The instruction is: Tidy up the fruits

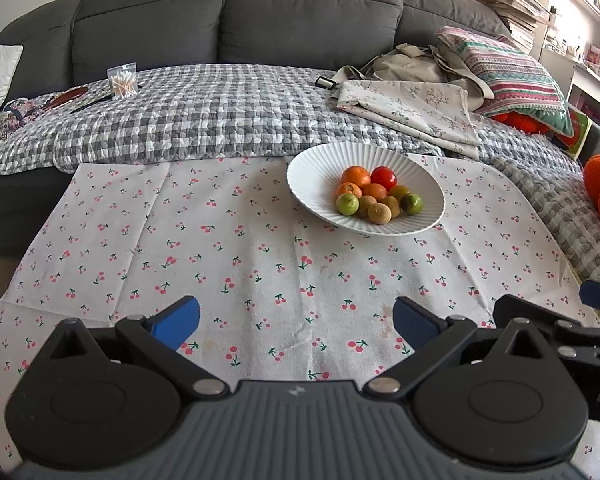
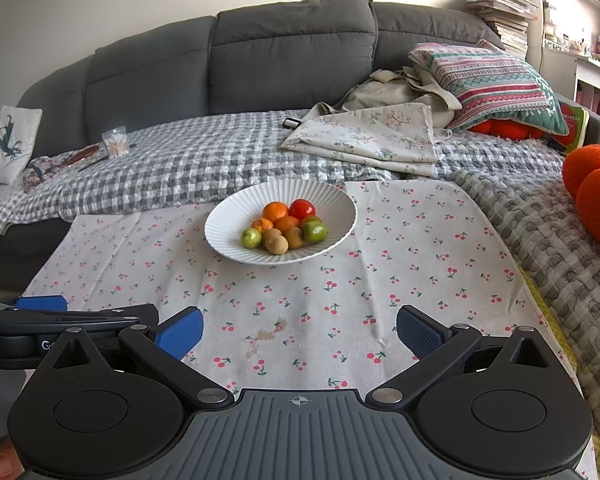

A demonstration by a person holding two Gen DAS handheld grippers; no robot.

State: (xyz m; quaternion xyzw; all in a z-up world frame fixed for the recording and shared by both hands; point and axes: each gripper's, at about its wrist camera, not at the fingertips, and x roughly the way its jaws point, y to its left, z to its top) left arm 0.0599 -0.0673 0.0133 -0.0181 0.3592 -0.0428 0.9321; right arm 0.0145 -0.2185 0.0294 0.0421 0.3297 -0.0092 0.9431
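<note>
All the fruits [image 1: 374, 196] sit piled in the plate [image 1: 312, 168], with none on the cloth [image 1: 180, 240] near it. Sorting looks finished, or not begun. Left tongs [image 1: 296, 322] and right tongs [image 2: 299, 330] gape empty, well short of the plate.

Cherry-print cloth [image 2: 380, 280] spread over the surface, with a bowl set on it.

The white ribbed bowl [image 2: 340, 220] is seen resting directly on the cloth toward its far edge, and small orange, red, green and brown fruits [image 2: 284, 228] are piled inside it. A brownish stain [image 2: 266, 334] is visible on the near part of the cloth. The far edge of the cloth is met by a grey checked quilt [image 2: 220, 160].
</note>
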